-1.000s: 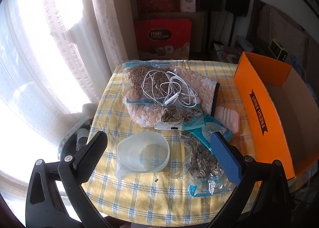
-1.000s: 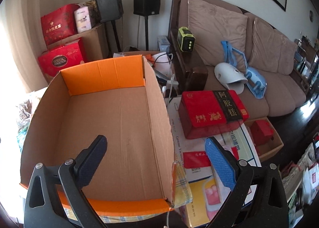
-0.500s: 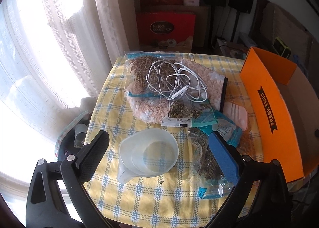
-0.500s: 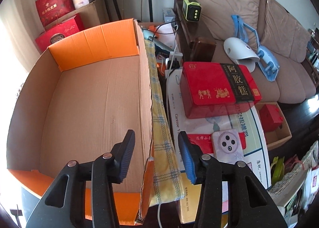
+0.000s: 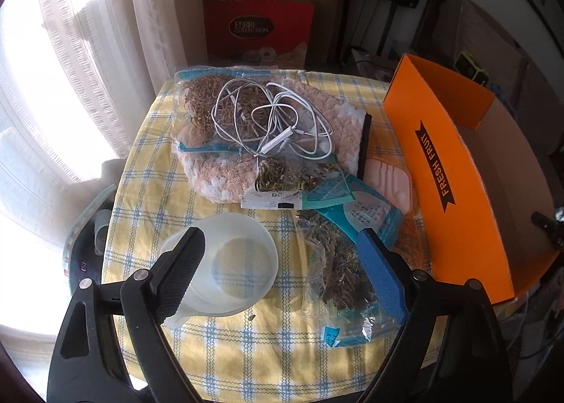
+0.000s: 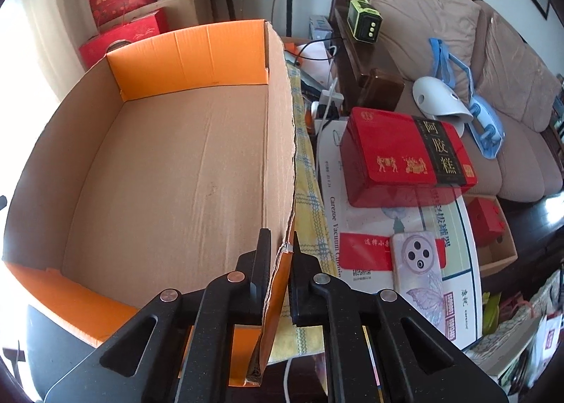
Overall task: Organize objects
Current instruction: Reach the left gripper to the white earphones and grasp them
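With the right gripper (image 6: 280, 264) clamped on the cardboard box (image 6: 169, 163) wall to steady it, the left gripper (image 5: 282, 255), its jaws closing with nothing pressed yet, is best centred over the plastic cup (image 5: 232, 262) rim.

Orange box (image 5: 437, 163); yellow-blue checked tablecloth (image 5: 151, 170).

Right gripper (image 6: 280, 262) clamped tight; left gripper (image 5: 282, 262) wide, tilted downward, jaws closing, pads free.
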The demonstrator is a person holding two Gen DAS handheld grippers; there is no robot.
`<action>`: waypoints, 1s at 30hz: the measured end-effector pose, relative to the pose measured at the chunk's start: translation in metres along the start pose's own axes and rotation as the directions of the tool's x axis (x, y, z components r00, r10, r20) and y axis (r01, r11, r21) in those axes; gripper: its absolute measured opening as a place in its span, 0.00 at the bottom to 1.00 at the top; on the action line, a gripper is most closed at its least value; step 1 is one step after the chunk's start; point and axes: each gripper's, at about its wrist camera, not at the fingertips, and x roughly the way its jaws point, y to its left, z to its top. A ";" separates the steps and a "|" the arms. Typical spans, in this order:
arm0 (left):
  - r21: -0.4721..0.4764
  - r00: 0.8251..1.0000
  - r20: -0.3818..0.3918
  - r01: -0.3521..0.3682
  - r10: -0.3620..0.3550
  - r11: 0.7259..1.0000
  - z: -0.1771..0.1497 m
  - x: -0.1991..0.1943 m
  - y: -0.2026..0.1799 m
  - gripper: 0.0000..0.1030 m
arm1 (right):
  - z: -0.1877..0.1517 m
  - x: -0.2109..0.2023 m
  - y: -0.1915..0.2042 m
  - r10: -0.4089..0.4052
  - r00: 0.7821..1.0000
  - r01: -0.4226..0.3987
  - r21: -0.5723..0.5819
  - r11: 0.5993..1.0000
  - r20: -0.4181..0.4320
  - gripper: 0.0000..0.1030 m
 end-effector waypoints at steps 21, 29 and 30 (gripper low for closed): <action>-0.037 0.998 0.018 -0.064 0.064 0.997 0.081 0.019 0.006 0.85 | -0.001 0.001 0.009 0.004 0.999 -0.001 -0.120 0.993 0.033 0.06; 0.001 0.990 -0.108 -0.094 0.093 0.996 0.096 0.061 -0.006 0.36 | -0.001 0.001 0.009 0.010 0.999 -0.007 -0.115 0.993 0.031 0.06; 0.002 0.988 -0.117 -0.097 0.097 0.995 0.096 0.064 -0.006 0.29 | -0.001 0.002 0.008 0.013 0.999 -0.010 -0.111 0.994 0.029 0.06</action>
